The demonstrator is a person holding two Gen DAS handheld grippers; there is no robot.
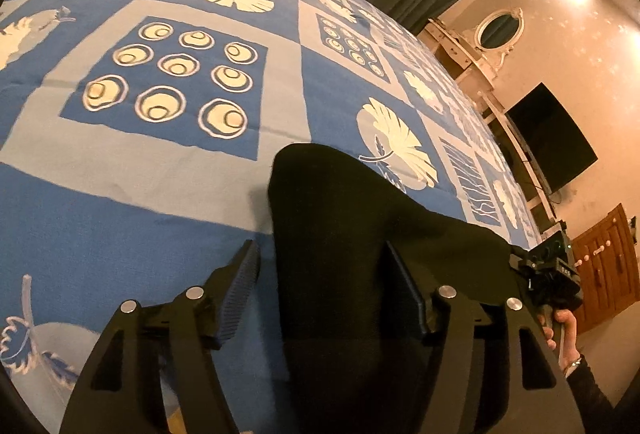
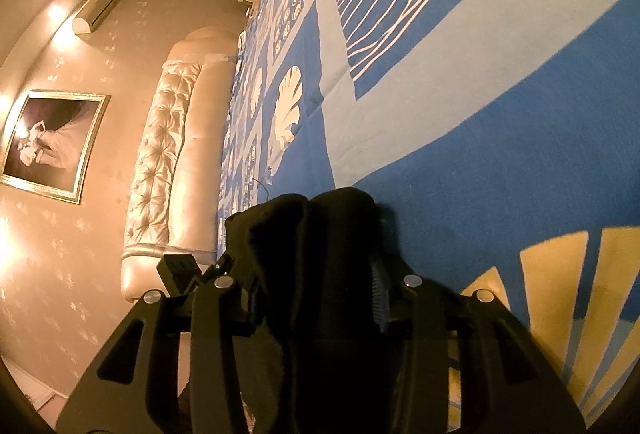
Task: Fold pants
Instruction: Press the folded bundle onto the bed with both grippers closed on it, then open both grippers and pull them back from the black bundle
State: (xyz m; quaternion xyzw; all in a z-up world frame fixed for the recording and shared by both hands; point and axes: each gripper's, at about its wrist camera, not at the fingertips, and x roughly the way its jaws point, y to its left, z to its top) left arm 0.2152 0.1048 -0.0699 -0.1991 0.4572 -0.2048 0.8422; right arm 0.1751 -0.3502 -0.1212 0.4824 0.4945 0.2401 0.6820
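Pants (image 1: 352, 234): black, draped over the blue patterned bedspread (image 1: 160, 162), bunched toward 6 o'clock in both views.
Left gripper (image 1: 320, 254): released; fabric lies between the jaws, a clear gap at the left finger, likely letting the fold settle.
Right gripper (image 2: 316, 274): clenched on a thick wad of pants (image 2: 320, 234), probably steadying the other end.
Hidden: the garment's full outline and lower edge are cut off; folds unreadable in the black cloth.
Person's hand (image 1: 560, 330): at 4 o'clock, holding the other tool.

pants (image 1: 360, 234): 1 (black) | grippers: 2 | bedspread (image 1: 160, 162): 1 | framed picture (image 2: 52, 144): 1
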